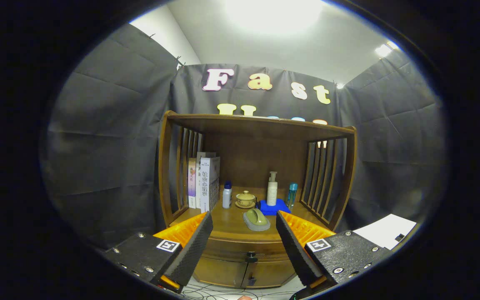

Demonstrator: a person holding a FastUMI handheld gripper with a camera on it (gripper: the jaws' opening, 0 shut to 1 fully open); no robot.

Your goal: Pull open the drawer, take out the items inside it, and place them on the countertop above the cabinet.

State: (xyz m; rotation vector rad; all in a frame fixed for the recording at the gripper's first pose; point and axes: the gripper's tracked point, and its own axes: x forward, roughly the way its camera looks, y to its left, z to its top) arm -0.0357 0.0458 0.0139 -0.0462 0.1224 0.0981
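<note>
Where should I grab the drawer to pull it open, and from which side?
Grip the small dark knob at the middle of the drawer front, coming straight from the front. It juts out toward the gripper, whose jaws stand open and apart from it, so they can likely close on its two sides and pull straight back.

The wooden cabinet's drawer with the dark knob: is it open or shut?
Shut. The drawer front sits flush under the countertop edge, its knob untouched; the open gripper holds nothing.

drawer [240, 248] is a curved brown wood front with a dark knob [251, 255], fully closed, right under the countertop [231, 227]
</note>
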